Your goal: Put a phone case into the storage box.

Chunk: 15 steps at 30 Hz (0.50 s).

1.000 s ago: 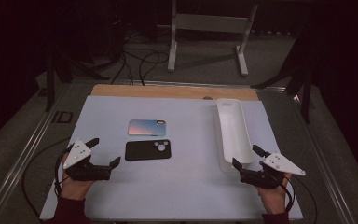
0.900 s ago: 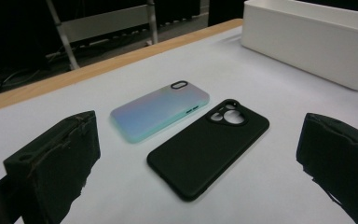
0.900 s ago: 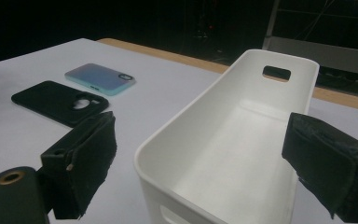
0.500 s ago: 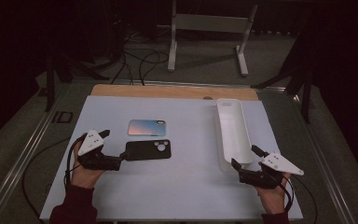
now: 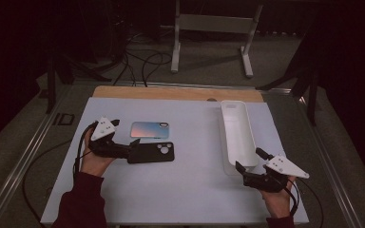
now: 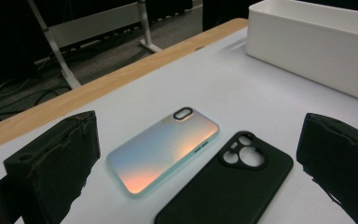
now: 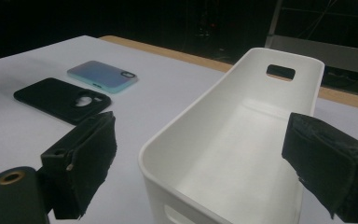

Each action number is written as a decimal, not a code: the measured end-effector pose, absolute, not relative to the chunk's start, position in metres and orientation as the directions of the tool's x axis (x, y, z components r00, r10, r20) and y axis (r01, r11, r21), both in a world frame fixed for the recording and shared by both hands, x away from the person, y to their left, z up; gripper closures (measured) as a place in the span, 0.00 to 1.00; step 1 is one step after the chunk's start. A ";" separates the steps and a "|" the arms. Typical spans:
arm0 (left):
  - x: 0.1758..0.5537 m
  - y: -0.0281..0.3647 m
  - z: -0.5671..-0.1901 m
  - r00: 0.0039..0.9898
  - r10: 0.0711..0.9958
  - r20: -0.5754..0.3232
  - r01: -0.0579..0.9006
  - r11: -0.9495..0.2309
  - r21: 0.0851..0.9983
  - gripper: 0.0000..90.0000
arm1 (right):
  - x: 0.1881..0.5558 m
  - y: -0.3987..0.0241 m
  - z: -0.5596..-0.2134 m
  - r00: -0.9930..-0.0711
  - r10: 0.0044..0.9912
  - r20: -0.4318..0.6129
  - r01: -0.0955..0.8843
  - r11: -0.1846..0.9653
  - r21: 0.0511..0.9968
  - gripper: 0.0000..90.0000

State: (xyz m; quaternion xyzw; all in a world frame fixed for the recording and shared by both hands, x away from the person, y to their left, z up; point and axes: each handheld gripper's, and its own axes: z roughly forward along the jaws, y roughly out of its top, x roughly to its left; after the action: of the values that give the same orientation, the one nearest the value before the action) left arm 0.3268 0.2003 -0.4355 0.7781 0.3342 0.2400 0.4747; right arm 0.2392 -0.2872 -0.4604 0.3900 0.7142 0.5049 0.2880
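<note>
Two phone cases lie side by side on the white mat: an iridescent pink-blue case (image 5: pixel 149 129) (image 6: pixel 163 154) (image 7: pixel 101 75) and, nearer me, a black case (image 5: pixel 151 152) (image 6: pixel 228 191) (image 7: pixel 60 99) with a round camera cutout. My left gripper (image 5: pixel 125 137) (image 6: pixel 198 158) is open at the cases' left ends, its lower jaw against the black case's left edge. A long white bin (image 5: pixel 237 135) (image 7: pixel 279 53) (image 6: pixel 317 46) stands empty at the right. My right gripper (image 5: pixel 250 160) (image 7: pixel 205 158) is open at the bin's near end, its jaws standing either side of that end wall.
The white mat (image 5: pixel 190 194) covers a table with a wooden strip (image 5: pixel 171 92) along its far edge. Beyond it, on the dark floor, are a metal stand (image 5: pixel 214 28) and loose cables (image 5: pixel 142 57). A metal rail (image 5: pixel 24 161) runs along the left side.
My left gripper has moved forward and to the right, from the mat's front left up to the black case's left end. The right gripper has stayed put by the bin.
</note>
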 end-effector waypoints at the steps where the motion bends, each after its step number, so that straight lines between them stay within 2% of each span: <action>1: 0.329 0.200 -0.435 0.661 0.748 0.054 0.292 -0.323 0.900 0.00 | 0.239 -0.287 -0.460 -0.531 0.847 -0.017 0.266 0.186 0.946 0.10; 15: 0.359 0.194 -0.431 0.662 0.749 0.026 0.311 -0.306 0.900 0.00 | 0.239 -0.286 -0.460 -0.532 0.846 -0.015 0.268 0.185 0.945 0.10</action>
State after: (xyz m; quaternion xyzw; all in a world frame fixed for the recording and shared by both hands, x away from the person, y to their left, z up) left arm 0.3588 0.1940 -0.4312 0.7750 0.3420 0.2285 0.4798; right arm 0.2391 -0.2856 -0.4602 0.3898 0.7147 0.5054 0.2861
